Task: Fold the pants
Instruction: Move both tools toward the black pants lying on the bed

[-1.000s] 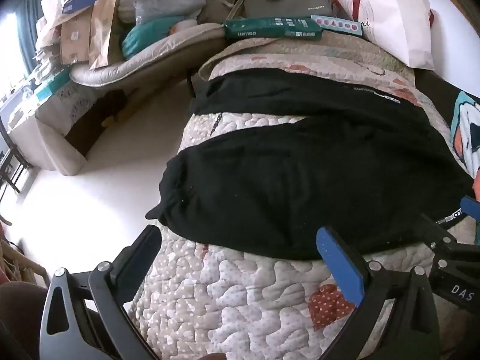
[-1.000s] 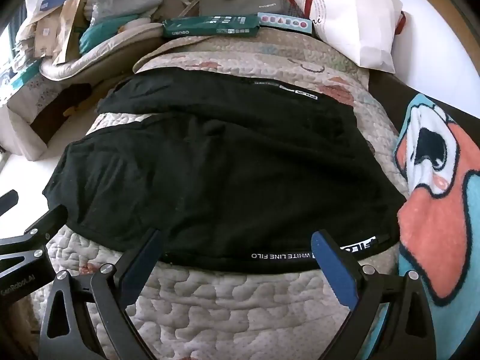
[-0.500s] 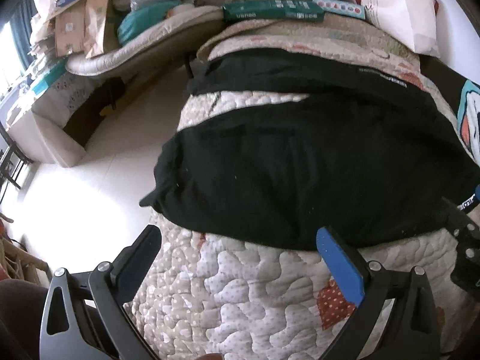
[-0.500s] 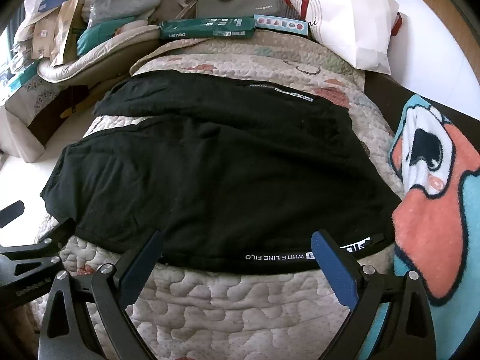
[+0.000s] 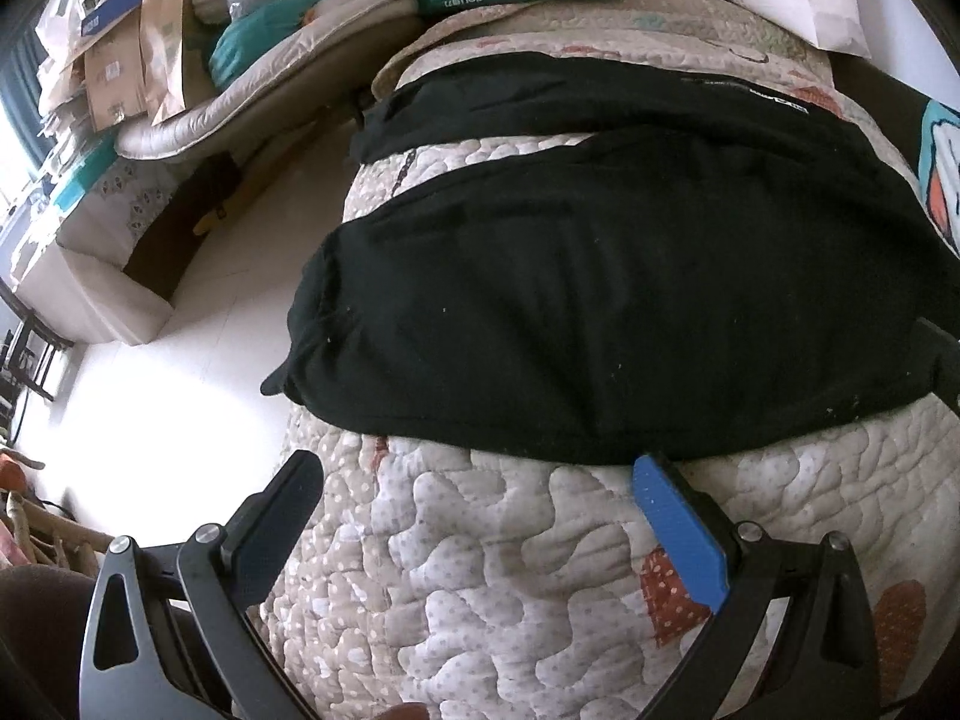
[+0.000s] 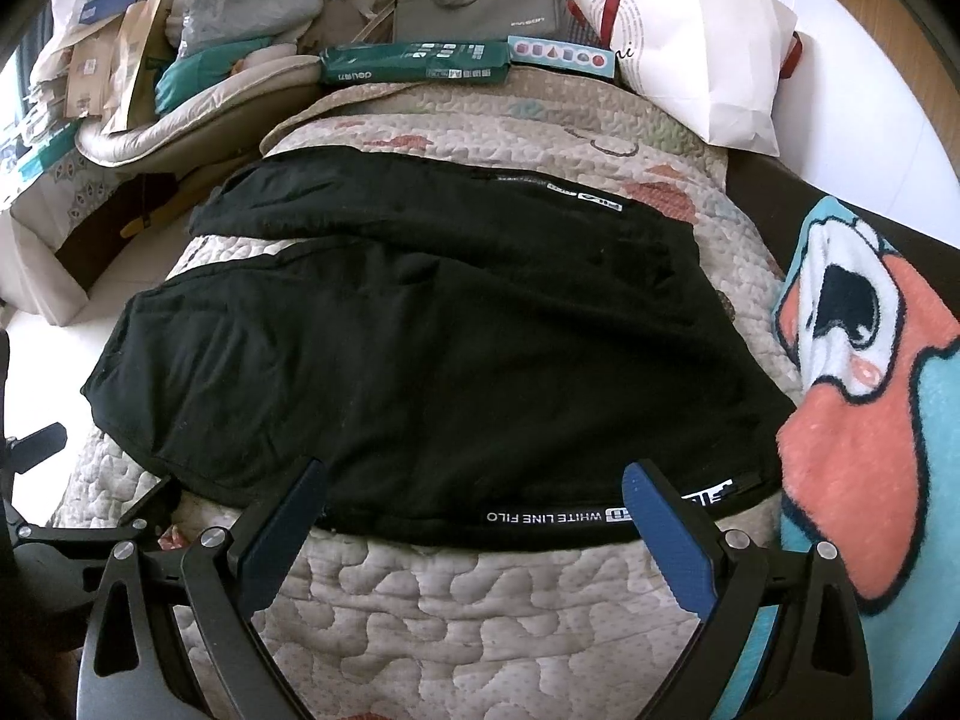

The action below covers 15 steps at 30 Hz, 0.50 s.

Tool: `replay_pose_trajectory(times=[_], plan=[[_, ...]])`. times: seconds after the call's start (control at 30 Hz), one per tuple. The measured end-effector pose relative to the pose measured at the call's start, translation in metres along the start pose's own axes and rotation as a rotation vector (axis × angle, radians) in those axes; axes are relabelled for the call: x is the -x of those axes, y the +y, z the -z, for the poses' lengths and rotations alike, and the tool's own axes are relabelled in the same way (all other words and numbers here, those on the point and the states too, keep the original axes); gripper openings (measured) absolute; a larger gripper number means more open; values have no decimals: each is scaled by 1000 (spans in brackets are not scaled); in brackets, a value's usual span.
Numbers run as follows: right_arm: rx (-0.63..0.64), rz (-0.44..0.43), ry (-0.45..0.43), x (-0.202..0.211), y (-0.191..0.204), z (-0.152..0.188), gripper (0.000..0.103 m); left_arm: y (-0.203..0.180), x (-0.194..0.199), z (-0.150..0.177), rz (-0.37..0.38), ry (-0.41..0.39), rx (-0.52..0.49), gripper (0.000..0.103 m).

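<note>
Quilted bedding [image 5: 480, 570] on a bed, with a cluttered room behind it, carries the black pants [image 6: 432, 360]. They fill the middle of both frames, spread flat with their two halves parted toward the left of the frame and a white-lettered hem along the lower edge in the right wrist view.

Over the last second both tongs have closed in on that near edge. The left tongs [image 5: 480, 498] are wide open and hold nothing; their blue tip at lower right now sits right at the fabric's border, where a strip of quilt lay between before. The right tongs [image 6: 474, 498], also wide open and empty, now have both tips overlapping the hem, one either side of the lettering.

Judging by this, the reach is nearly done and the pinch on the near edge comes next, one grip toward each end, before the first fold.

Beyond lie a green box [image 6: 414, 63], a white paper bag [image 6: 708, 60] and a cartoon blanket [image 6: 870, 420] at the right.
</note>
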State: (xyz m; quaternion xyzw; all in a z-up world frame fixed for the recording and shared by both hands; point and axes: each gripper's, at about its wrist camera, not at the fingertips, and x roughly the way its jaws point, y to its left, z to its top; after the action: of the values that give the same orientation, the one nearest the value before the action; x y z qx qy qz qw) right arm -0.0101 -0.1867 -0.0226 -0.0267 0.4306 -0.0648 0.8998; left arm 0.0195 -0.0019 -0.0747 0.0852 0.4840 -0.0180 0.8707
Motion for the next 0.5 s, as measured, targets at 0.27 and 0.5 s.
replay_pose_trajectory(times=[0.27,0.5], plan=[[-3,1,-12,4,-2,0,101,32,-15,11,163,109,256,103],[3,-2,-30,9,-3,-1,101,36,-15,16,195,125,259,103]])
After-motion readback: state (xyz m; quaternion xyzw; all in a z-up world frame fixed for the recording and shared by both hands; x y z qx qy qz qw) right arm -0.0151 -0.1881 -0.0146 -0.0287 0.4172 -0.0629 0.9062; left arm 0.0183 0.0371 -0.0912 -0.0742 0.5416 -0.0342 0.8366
